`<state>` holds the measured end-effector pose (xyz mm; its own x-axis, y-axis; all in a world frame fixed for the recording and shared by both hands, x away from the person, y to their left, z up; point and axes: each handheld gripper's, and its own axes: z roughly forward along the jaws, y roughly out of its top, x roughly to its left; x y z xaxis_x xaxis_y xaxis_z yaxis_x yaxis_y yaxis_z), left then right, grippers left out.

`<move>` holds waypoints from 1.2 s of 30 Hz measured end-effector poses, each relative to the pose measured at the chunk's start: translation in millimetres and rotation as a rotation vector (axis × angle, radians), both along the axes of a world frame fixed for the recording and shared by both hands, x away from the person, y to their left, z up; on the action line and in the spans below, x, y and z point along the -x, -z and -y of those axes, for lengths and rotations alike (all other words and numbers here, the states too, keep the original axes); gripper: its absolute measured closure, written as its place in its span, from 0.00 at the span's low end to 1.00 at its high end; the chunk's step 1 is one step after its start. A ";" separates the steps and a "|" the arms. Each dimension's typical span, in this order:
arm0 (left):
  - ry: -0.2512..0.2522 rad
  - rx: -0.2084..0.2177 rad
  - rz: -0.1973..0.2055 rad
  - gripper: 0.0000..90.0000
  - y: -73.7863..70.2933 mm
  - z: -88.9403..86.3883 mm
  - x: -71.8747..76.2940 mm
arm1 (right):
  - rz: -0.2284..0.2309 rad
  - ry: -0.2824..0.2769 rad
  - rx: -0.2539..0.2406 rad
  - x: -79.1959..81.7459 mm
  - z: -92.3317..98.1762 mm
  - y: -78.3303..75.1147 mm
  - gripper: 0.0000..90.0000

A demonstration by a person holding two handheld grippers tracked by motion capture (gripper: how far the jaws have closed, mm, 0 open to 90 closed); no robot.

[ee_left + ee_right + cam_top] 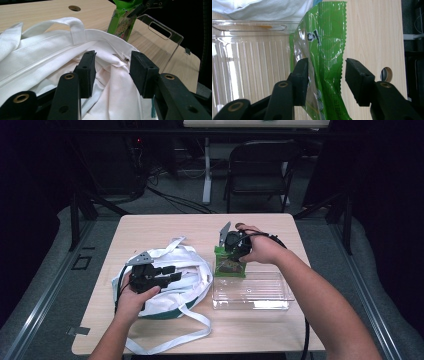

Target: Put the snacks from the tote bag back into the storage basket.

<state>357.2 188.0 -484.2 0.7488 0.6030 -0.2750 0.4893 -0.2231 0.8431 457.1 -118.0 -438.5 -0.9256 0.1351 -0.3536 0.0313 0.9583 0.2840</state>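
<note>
A white cloth bag (186, 270) with long straps lies at the table's left. My left gripper (174, 273) hovers over its opening, jaws apart, the white fabric (50, 50) and a small zipper pull (122, 58) lying between and below them. A green snack packet (230, 268) stands upright at the near-left corner of a clear plastic tray (260, 295). My right gripper (231, 256) points down at the packet's top. In the right gripper view the packet (329, 37) sits between the parted jaws of the right gripper (325, 67); the right pad stands clear of it.
The tray (249, 62) is bare and lies right of the bag. In the left gripper view the packet (120, 25) and the tray (162, 32) rise beyond the bag. A round hole (386, 74) is cut in the tabletop. A dark chair (260, 165) stands behind the table.
</note>
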 end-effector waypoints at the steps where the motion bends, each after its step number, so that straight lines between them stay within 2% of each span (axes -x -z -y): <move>1: -0.002 -0.004 0.001 0.62 -0.2 -0.5 0.0 | 0.003 0.003 -0.003 0.2 0.0 0.0 0.58; 5: -0.016 -0.009 0.005 0.62 -0.9 -2.5 0.3 | 0.008 0.001 -0.016 0.4 0.1 -0.6 0.53; 17: -0.032 -0.010 0.005 0.61 -0.6 -5.6 0.4 | -0.003 0.015 -0.022 0.6 1.4 -1.5 0.49; 26: -0.041 -0.013 0.003 0.60 0.6 -6.6 -0.1 | 0.015 0.003 -0.030 1.5 2.2 -2.4 0.45; 36: -0.043 -0.018 0.000 0.60 2.6 -6.0 0.0 | 0.013 0.009 -0.030 1.8 4.0 -4.7 0.44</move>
